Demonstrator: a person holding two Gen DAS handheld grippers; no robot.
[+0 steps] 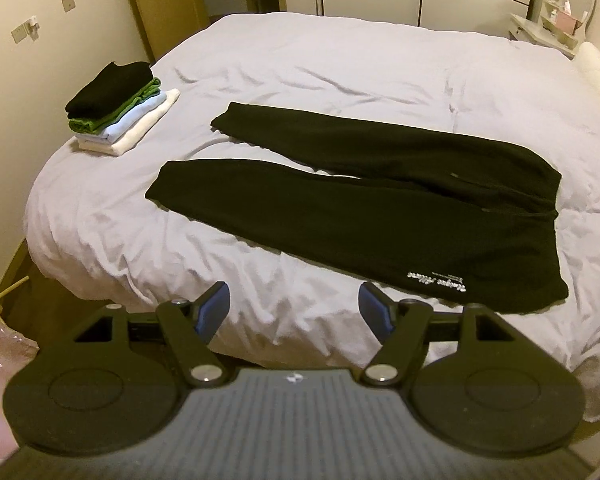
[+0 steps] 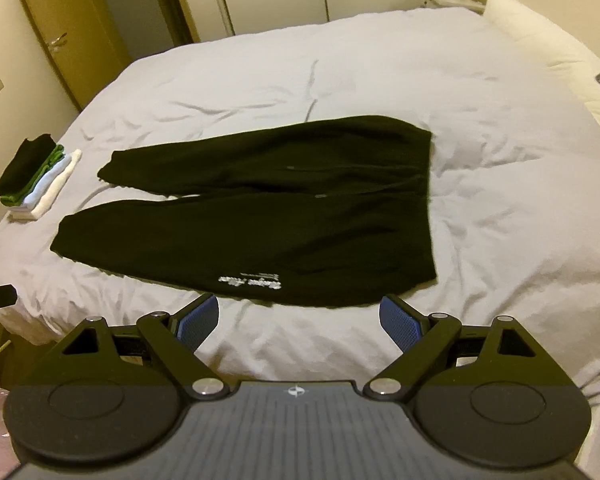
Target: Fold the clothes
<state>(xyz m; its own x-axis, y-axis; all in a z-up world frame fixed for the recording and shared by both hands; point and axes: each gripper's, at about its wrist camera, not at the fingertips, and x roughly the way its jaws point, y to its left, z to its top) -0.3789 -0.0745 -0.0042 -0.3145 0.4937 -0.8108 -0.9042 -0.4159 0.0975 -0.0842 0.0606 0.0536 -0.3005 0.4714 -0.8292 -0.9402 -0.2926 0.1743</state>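
My left gripper and right gripper hang spread wide, ribbed blue pads bare. Black fleecy trousers lie flat on the creased white bed, legs splayed toward a folded stack.

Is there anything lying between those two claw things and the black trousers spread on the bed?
Nothing visible. Only bare white bedding separates the left gripper and the right gripper from the near edge of the black trousers. Both stand open and hold nothing. The folded stack sits off to the side, beyond the leg ends.
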